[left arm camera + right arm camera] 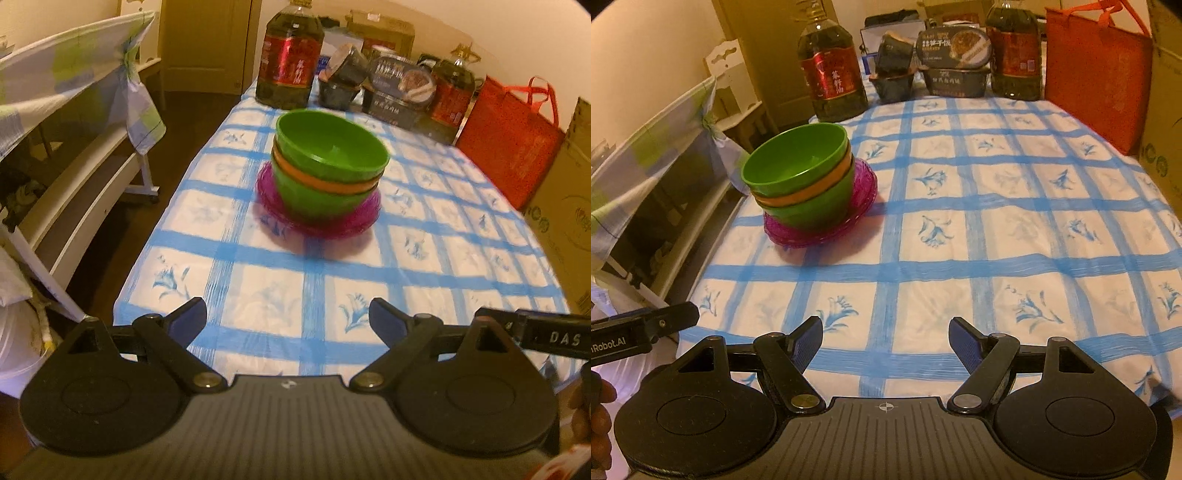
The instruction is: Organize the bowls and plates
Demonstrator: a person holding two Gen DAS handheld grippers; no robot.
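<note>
Both the left claw [288, 319] and the right claw [885, 338] are held released and empty above the worktop [997, 221], where stacked bowls [328, 166] are seen resting on magenta plates [273, 206]

Dim warm light, fisheye-bent edges, slight blur.

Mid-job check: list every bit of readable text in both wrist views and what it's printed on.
"DAS": right gripper body, seen from left wrist.
"nRobot.AI": left gripper body, cut off at frame edge.
Oil bottle red label: Chinese characters, blurred.
Food box: Chinese print, too small to read.
</note>
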